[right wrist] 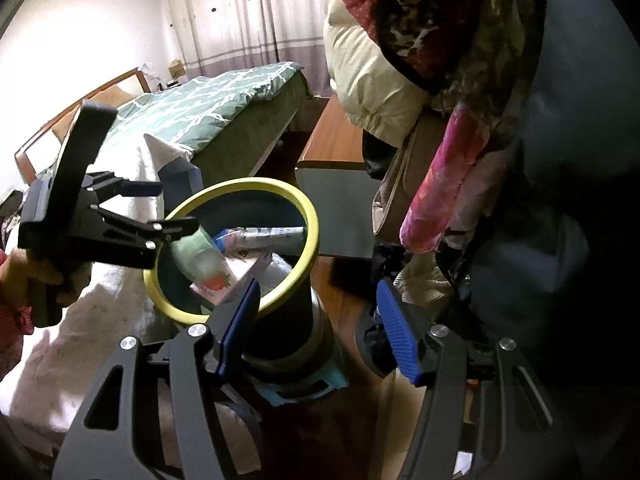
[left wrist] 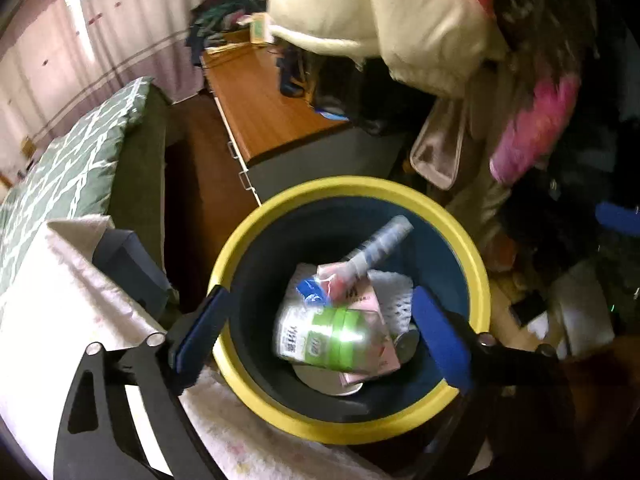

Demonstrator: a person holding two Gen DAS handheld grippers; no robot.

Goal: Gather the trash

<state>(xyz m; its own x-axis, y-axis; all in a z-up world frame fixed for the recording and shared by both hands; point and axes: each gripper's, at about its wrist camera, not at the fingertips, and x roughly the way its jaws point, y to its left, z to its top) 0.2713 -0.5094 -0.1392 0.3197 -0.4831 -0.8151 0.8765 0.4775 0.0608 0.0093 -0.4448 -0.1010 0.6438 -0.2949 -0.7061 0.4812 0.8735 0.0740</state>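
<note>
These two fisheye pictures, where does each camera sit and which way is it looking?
Left wrist view: on the left gripper, looking down into the yellow-rimmed dark trash bin; its blue-padded fingers show, open.
Right wrist view: on the right gripper, looking across the bin from its side; it shows the left gripper and the person's hand.
Shared: bin, green-labelled bottle, green patterned bed quilt.

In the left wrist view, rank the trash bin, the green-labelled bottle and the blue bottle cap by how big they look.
1. trash bin
2. green-labelled bottle
3. blue bottle cap
The bottle is blurred, but the order is clear.
</note>
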